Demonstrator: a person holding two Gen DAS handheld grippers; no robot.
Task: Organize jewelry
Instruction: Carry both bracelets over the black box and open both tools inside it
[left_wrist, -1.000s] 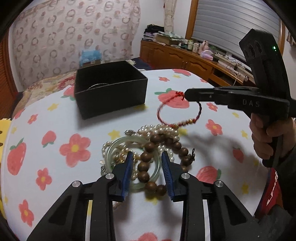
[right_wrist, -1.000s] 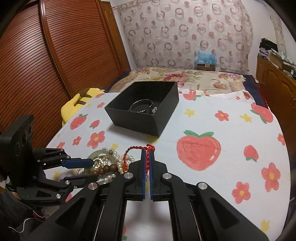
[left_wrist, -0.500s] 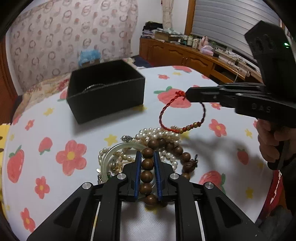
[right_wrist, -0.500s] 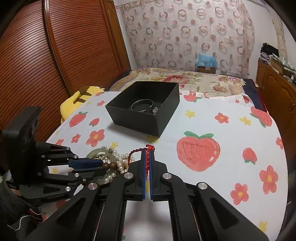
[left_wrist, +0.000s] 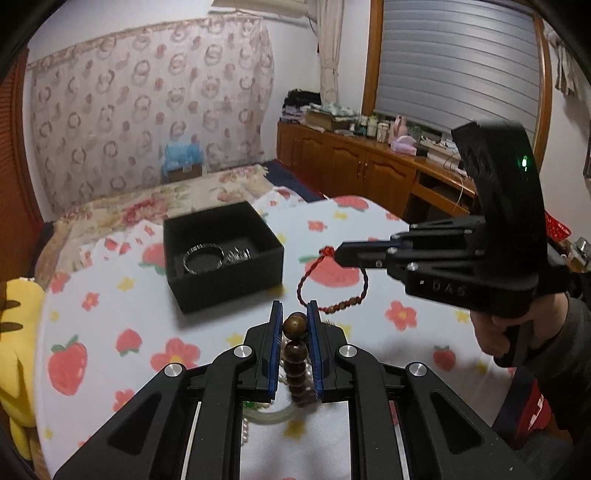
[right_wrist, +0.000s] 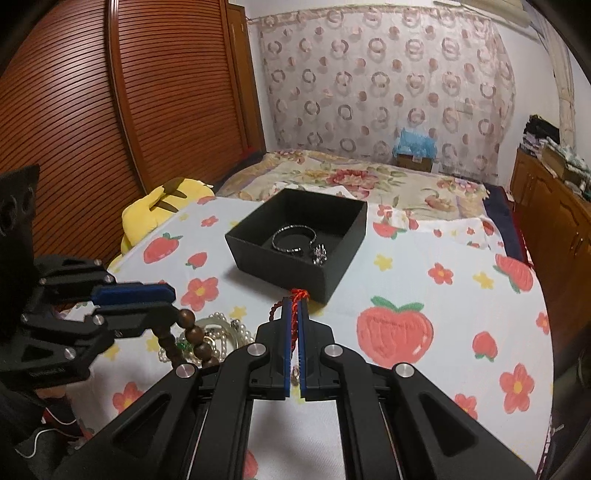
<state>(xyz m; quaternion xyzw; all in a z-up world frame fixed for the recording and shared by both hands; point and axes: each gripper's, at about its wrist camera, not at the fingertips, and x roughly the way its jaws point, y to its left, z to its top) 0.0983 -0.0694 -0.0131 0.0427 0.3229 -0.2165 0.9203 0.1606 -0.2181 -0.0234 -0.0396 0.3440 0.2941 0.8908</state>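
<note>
My left gripper (left_wrist: 294, 308) is shut on a brown wooden bead bracelet (left_wrist: 295, 347) and holds it lifted above the table; it also shows in the right wrist view (right_wrist: 194, 334). My right gripper (right_wrist: 293, 301) is shut on a red cord bracelet (right_wrist: 295, 297), which hangs in the air in the left wrist view (left_wrist: 332, 286). A black open box (right_wrist: 325, 275) stands beyond both grippers and holds a silver bangle (right_wrist: 293, 238) and a small silver piece (right_wrist: 319, 253). A pile of pearls (right_wrist: 221, 334) and a pale green bangle (left_wrist: 267, 415) lies below the left gripper.
The table has a white cloth with strawberries and flowers (right_wrist: 395, 328). A yellow plush (right_wrist: 162, 206) sits at its left edge. A bed (right_wrist: 351, 177) lies behind, a wooden sliding door (right_wrist: 92, 110) to the left, wooden cabinets (left_wrist: 351, 166) to the right.
My left gripper closed on the wooden bead bracelet and lifted it off the pile. My right gripper rose a little with the red cord bracelet, towards the box.
</note>
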